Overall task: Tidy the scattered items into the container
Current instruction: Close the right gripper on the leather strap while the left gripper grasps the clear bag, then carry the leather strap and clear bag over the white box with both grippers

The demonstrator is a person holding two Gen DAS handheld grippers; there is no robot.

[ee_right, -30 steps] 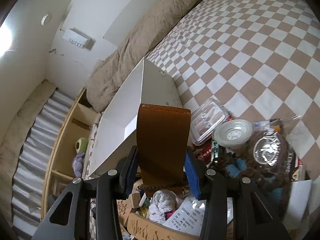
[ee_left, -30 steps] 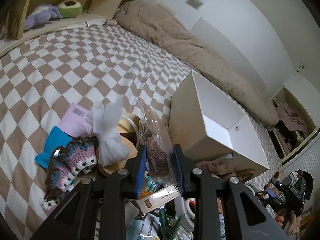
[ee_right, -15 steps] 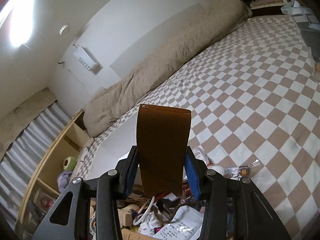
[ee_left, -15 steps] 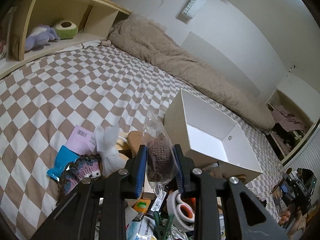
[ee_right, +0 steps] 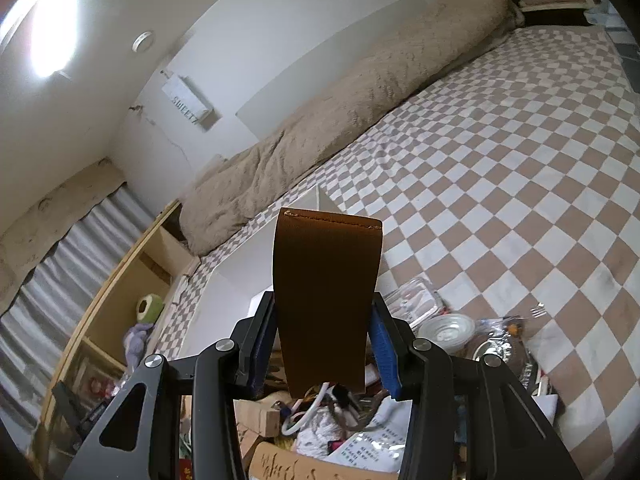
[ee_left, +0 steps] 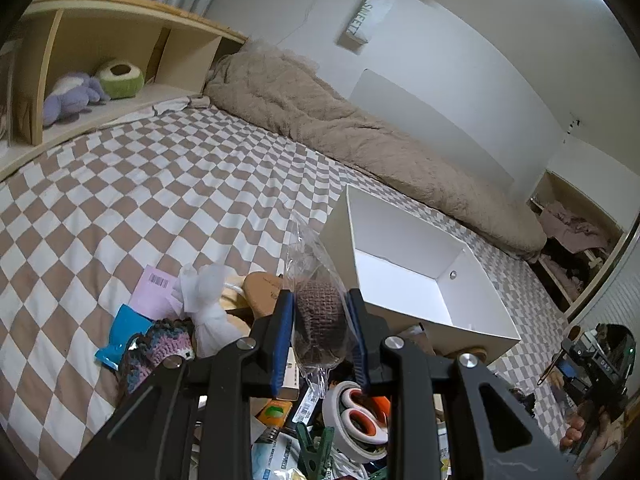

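You lifted both tongs off the pile beside the empty white open-topped box: left tongs pinched a clear bagged brown knit, right tongs a tan leather strap; nothing boxed yet.

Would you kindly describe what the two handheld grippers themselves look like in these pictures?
Both match. The left gripper and right gripper have matte black angular frames with triangular cut-outs, round silver bolts at the pivots, and blue pads lining the inner faces of the jaws. No cables, markings or sleeves are visible.

bed | on it: white box, clutter pile, blanket
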